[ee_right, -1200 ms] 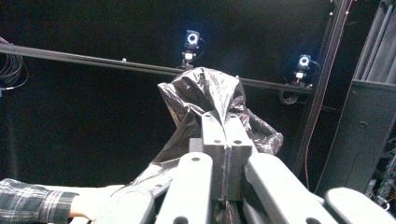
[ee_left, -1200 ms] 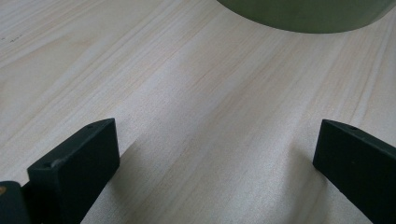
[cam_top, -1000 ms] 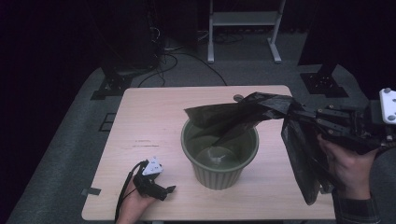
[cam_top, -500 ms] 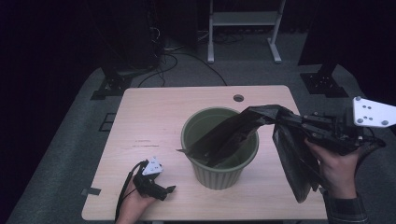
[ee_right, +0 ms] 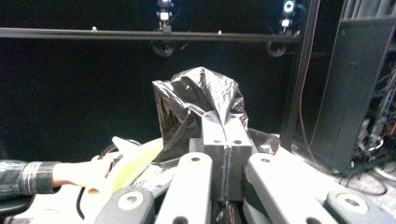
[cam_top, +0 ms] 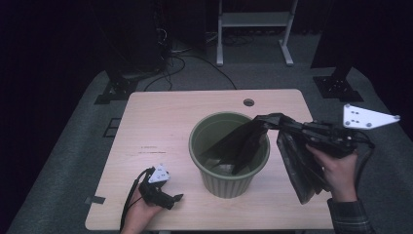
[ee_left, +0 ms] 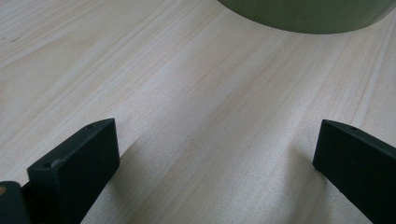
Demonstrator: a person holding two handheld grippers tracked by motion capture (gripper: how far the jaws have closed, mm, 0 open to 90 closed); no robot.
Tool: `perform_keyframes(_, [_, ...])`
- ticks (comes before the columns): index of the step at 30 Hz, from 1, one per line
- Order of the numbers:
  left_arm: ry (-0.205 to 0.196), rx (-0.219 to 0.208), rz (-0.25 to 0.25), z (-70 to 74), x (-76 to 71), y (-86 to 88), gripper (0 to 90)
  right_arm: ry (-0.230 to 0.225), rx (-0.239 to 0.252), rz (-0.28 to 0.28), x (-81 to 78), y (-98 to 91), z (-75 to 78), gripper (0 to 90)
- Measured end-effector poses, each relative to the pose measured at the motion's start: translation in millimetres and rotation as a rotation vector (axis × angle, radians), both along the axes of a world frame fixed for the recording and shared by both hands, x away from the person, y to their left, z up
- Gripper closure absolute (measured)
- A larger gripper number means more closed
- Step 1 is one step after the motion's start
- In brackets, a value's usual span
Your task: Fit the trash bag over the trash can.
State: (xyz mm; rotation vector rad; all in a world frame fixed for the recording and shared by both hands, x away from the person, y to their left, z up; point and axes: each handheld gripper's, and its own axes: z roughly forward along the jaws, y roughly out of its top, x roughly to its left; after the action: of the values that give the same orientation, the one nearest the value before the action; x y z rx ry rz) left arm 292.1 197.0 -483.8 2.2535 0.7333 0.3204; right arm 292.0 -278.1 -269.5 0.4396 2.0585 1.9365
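Right gripper (cam_top: 272,123): jaws clenched on a fold of the black bag (cam_top: 243,144), which drapes ahead of them into the green bin (cam_top: 229,180). Best keep the pinch firm and spread the bag's mouth over the rim. Left gripper (cam_top: 170,199): jaws released, resting on worktop (cam_top: 160,122), bin just beyond.

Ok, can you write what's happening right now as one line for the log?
right gripper: shut on black bag | bag end inside green bin | left gripper: open, empty, on table
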Motion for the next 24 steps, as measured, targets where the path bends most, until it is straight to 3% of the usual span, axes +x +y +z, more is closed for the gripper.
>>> perform_keyframes(11, [0.001, -0.001, -0.006, 0.0, -0.2, -0.2, 0.0, 0.061, -0.086, 0.03, 42.2, 53.9, -17.5, 89.5])
perform_keyframes(15, [0.0, 0.0, -0.008, 0.0, -0.2, -0.2, 0.0, 0.078, -0.153, 0.012, 55.7, 71.7, -15.9, 88.0])
perform_keyframes(19, [0.0, 0.0, -0.009, 0.0, -0.2, -0.2, 0.0, 0.103, -0.204, -0.03, 66.6, 80.9, -15.1, 69.3])
perform_keyframes(24, [0.0, 0.0, -0.009, 0.1, -0.2, -0.2, 0.0, 0.104, -0.181, -0.085, 62.5, 62.4, -13.8, 59.2])
